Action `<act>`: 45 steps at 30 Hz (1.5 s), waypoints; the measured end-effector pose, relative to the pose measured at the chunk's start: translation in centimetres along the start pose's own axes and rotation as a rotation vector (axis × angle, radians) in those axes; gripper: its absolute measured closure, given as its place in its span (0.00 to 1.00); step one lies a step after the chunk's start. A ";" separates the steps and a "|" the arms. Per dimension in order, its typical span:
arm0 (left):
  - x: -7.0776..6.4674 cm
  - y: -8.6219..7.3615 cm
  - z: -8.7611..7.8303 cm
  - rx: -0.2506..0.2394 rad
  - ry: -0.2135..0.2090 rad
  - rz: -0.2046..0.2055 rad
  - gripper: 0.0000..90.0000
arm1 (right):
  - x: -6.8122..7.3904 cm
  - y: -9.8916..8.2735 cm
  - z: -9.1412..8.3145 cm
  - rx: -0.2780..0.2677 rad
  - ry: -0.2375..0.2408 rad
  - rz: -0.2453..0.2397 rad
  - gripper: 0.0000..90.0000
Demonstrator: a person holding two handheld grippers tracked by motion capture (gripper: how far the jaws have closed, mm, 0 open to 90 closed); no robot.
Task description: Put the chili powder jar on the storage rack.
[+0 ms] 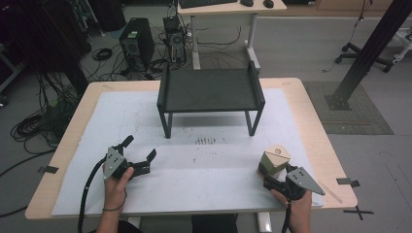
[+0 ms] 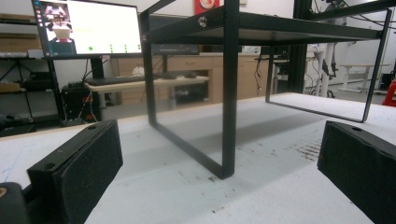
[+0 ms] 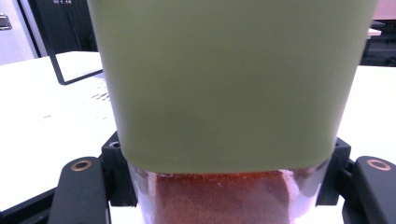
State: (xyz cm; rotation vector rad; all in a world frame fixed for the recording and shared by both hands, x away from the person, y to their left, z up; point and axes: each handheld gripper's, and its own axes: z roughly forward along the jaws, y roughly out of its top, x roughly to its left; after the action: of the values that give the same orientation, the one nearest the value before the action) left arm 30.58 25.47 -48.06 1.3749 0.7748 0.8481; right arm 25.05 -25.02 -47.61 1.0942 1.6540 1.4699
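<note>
Nearest the camera in the right gripper view, a jar with a pale green sleeve and a clear base showing reddish-brown powder is standing between the jaws of the right tool, which is pinching it at the clear base from both sides. In the high view the jar is sitting upright on the white sheet covering the worktop, in front of the black stand and off to its right, well apart from it. The right tool is touching the jar on the person's side, and a hand is gripping it from below.

The left tool is resting in front of the stand and to its left, with its jaws spread wide and nothing between them. In the left gripper view that tool is looking toward the stand's near leg. A patch of dark speckles is lying on the sheet just in front of the stand.
</note>
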 end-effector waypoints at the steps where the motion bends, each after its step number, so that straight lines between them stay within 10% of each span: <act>1: 0.0 0.0 0.0 0.001 -0.001 -0.002 0.00 | 0.0 0.0 0.0 0.000 0.000 0.000 0.33; 45: 0.1 0.0 0.0 0.000 -0.005 -0.005 0.00 | 1.1 1.9 2.2 -0.040 0.079 0.007 0.34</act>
State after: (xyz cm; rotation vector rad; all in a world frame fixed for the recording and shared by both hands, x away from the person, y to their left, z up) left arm 30.61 25.52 -48.05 1.3747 0.7740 0.8400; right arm 26.79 -23.06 -45.96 1.0333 1.6692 1.5618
